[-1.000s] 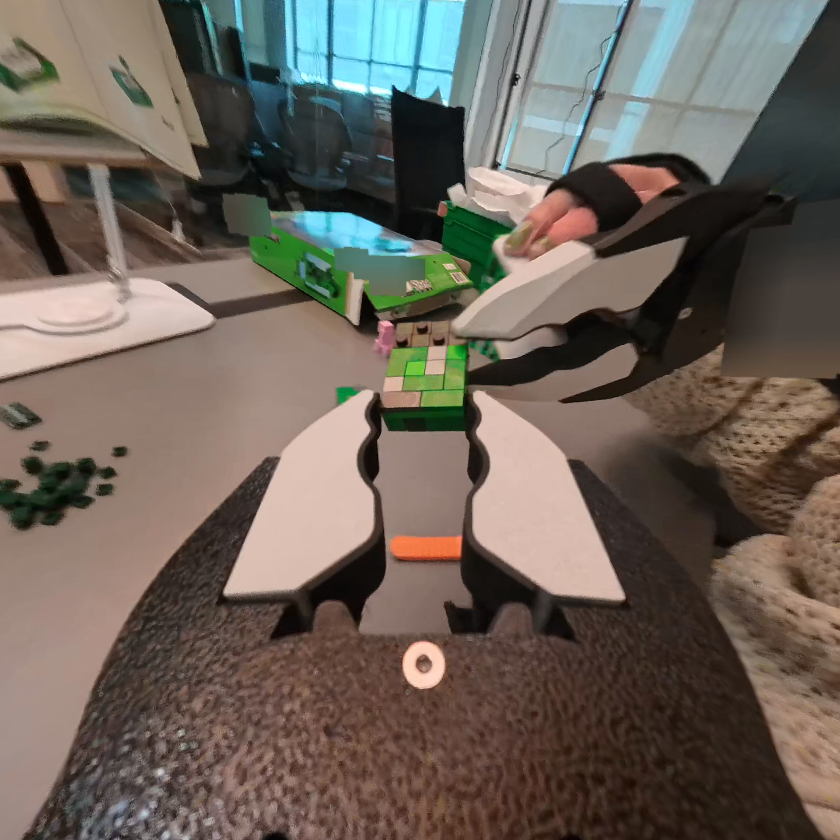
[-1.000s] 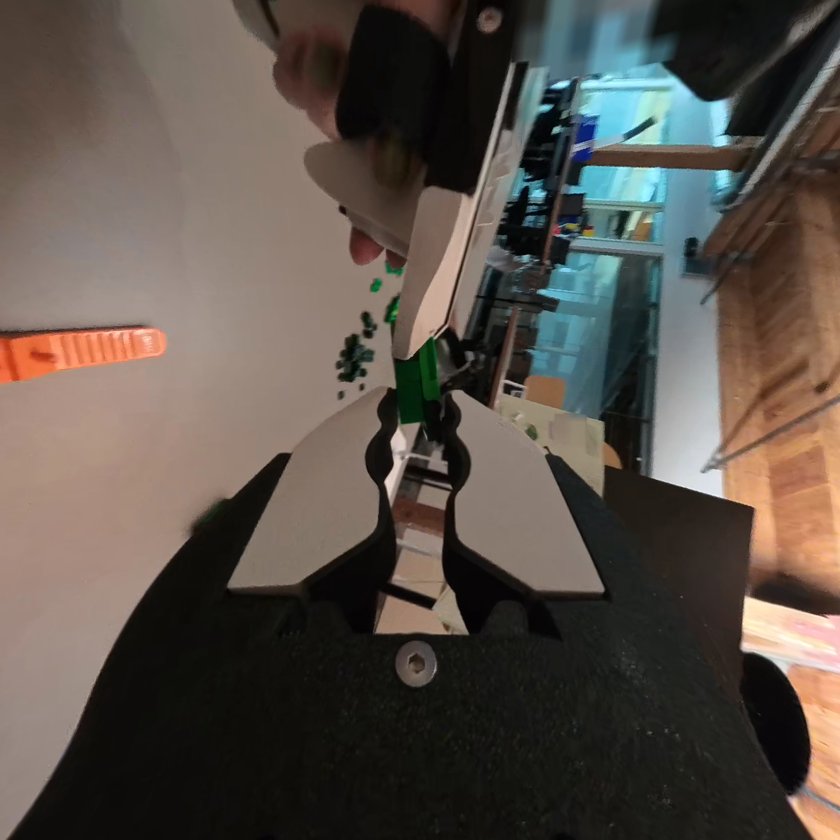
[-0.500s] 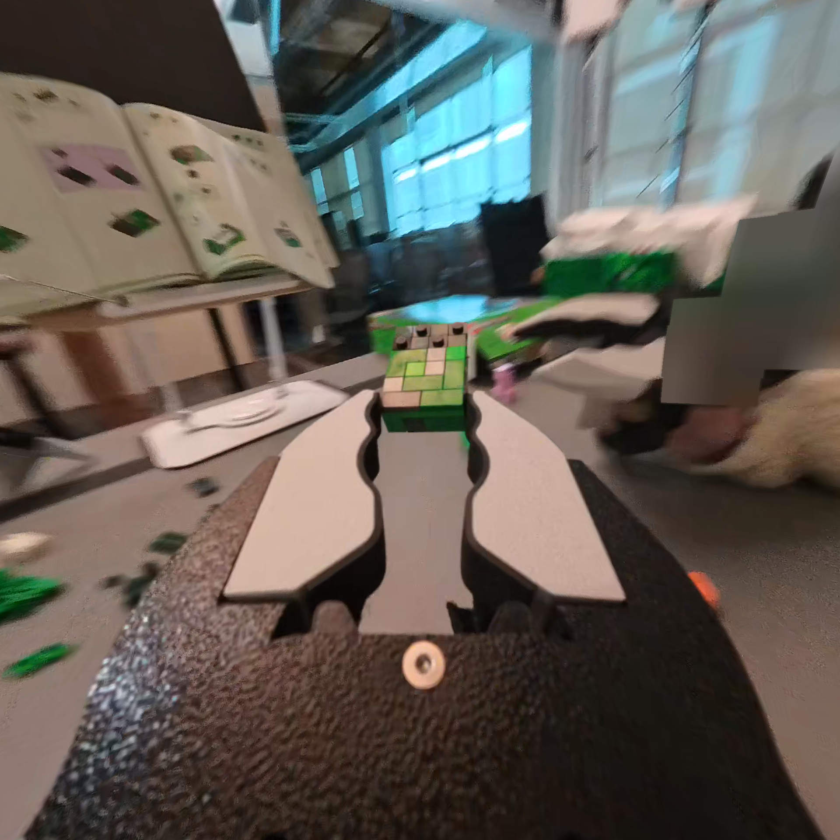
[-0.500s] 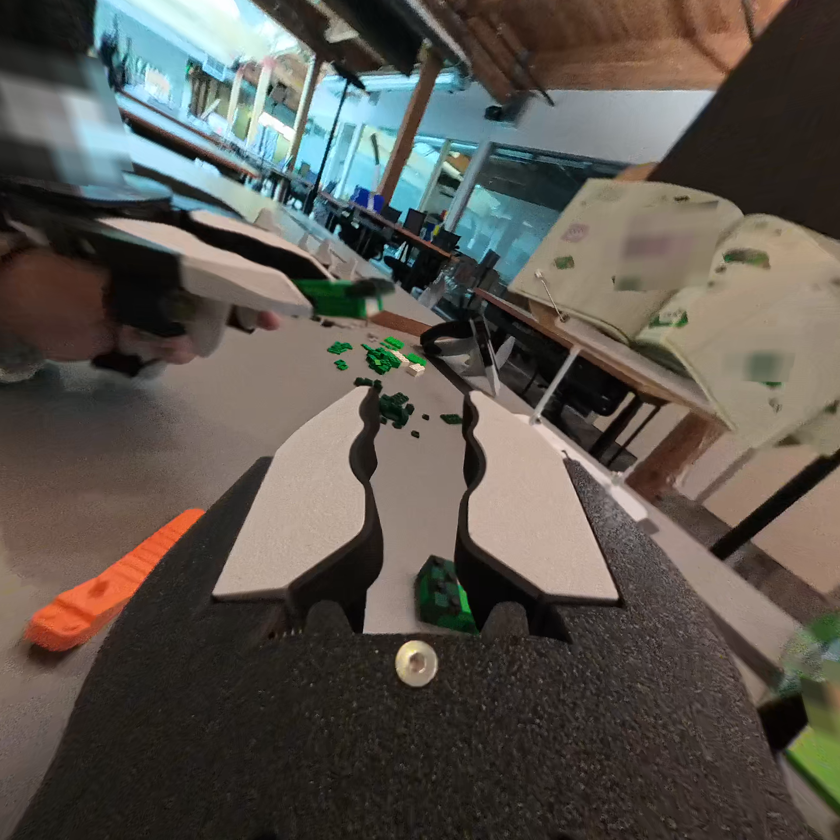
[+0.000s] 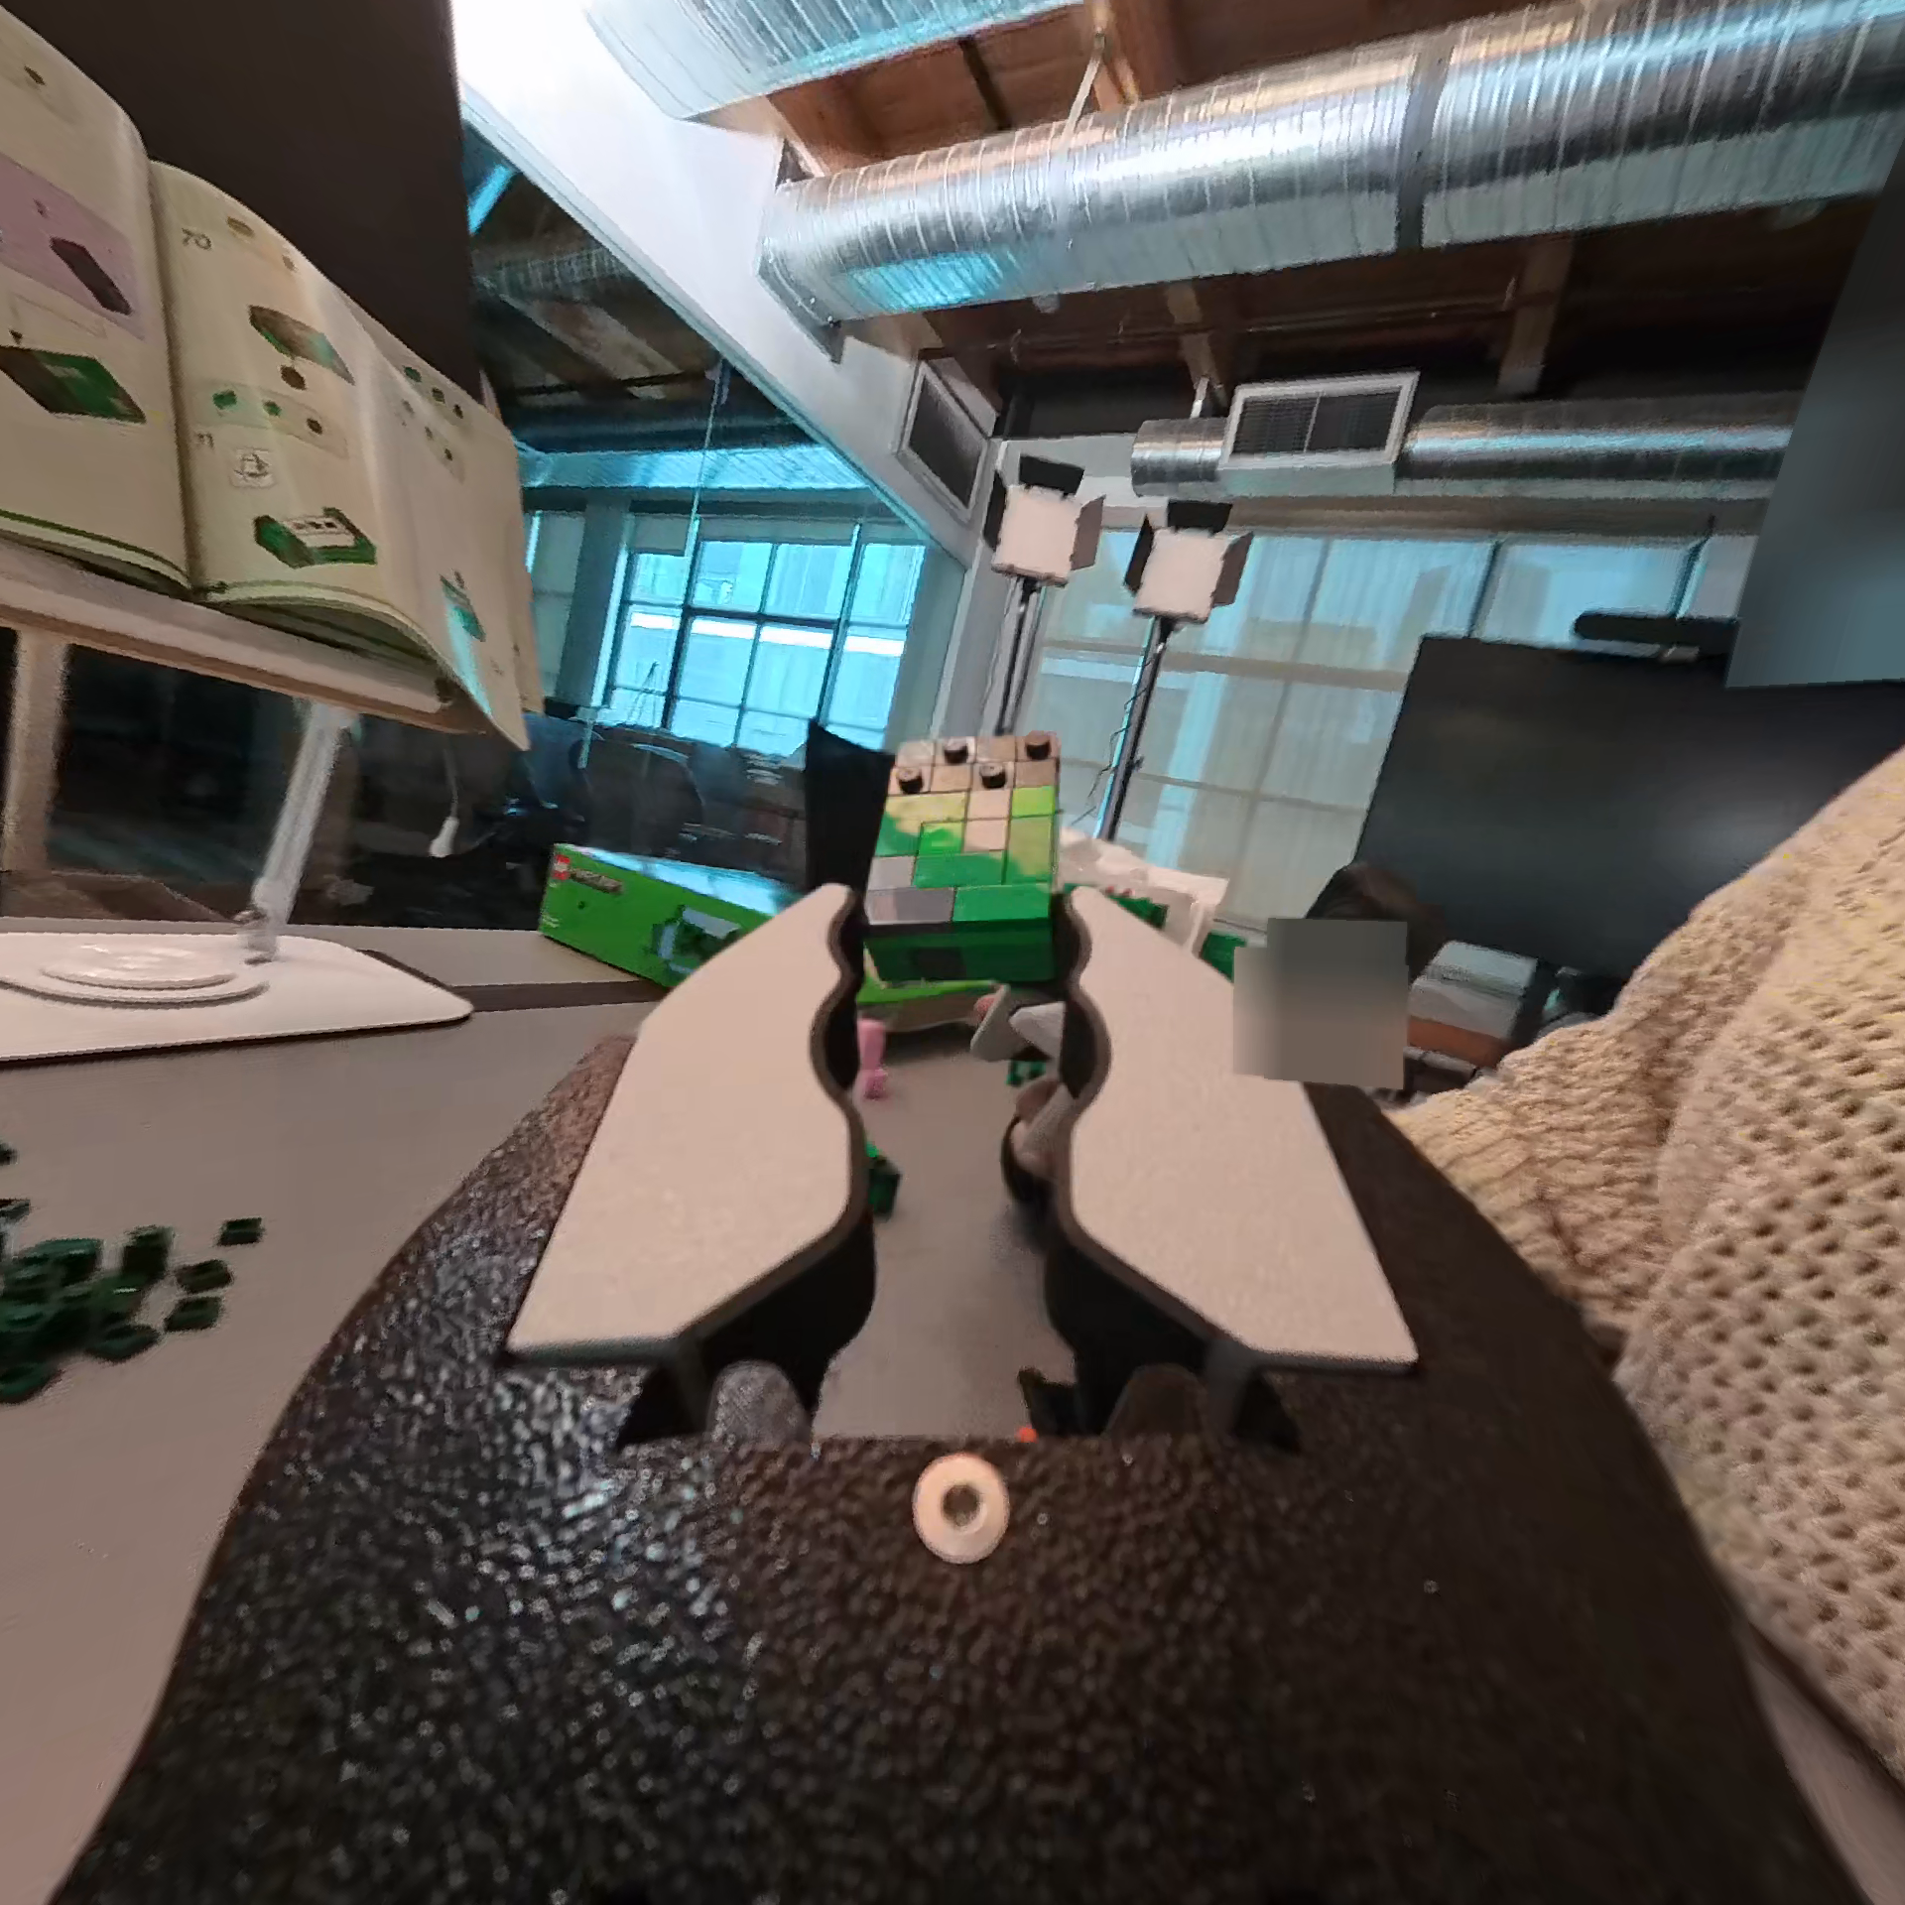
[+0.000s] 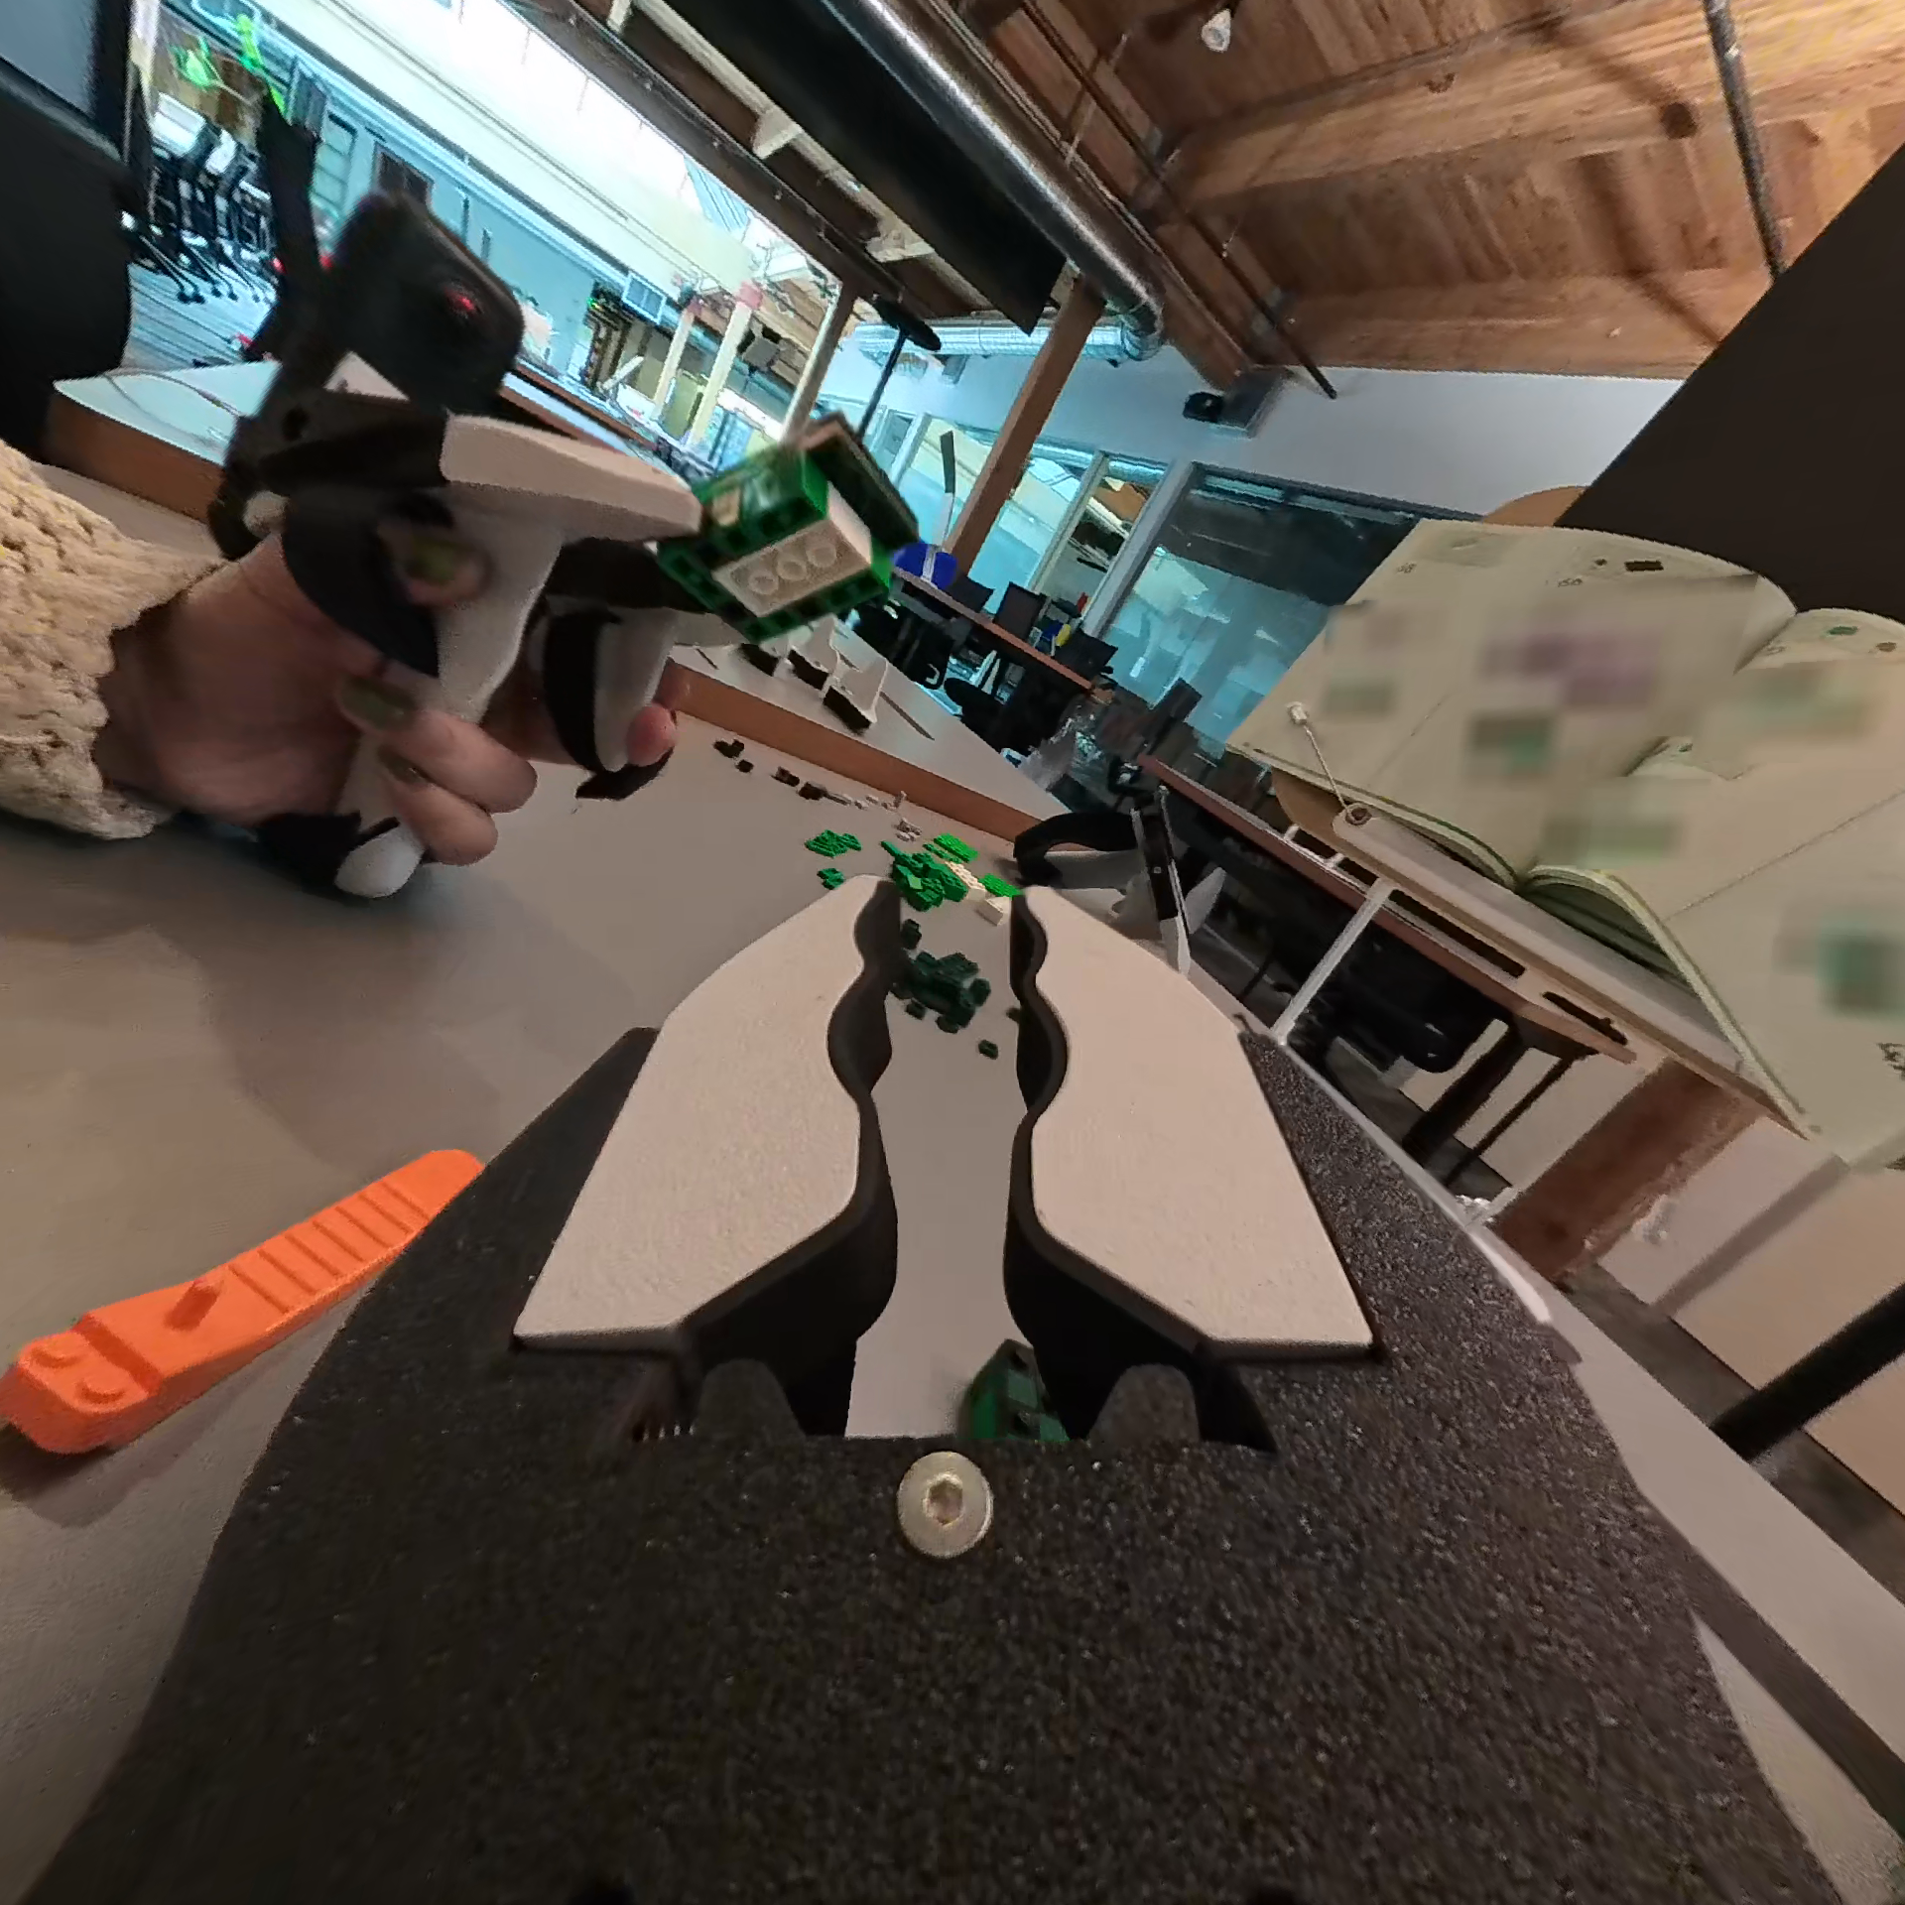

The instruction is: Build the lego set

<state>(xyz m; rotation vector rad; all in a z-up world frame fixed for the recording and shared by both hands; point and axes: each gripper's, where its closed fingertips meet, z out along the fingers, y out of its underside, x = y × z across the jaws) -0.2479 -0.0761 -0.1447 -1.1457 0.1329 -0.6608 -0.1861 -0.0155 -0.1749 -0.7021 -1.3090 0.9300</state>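
Observation:
My left gripper (image 5: 959, 923) is shut on a green lego block (image 5: 964, 866) with grey and light tiles and black studs on top, held up off the grey table (image 5: 309, 1155). The right wrist view shows the same gripper (image 6: 696, 546) in a hand at the upper left, with the block (image 6: 789, 541) tilted in the air. My right gripper (image 6: 948, 907) is open and empty, low over the table, to the right of the block and below it. Loose bright green pieces (image 6: 928, 876) and dark green pieces (image 6: 943, 984) lie beyond its tips.
An orange brick separator (image 6: 237, 1299) lies left of my right gripper. A small green piece (image 6: 1005, 1402) lies under it. An open instruction book (image 5: 237, 412) stands on a holder. A green lego box (image 5: 639, 907) and a pink piece (image 5: 876, 1051) lie behind. Dark green pieces (image 5: 82, 1309) are at the left. Across from one pair of fingers to the other is roughly 10 centimetres.
My left gripper has lifted the block off the table and tilted it up. My right gripper has come away from the block, turned level and dropped low over the table.

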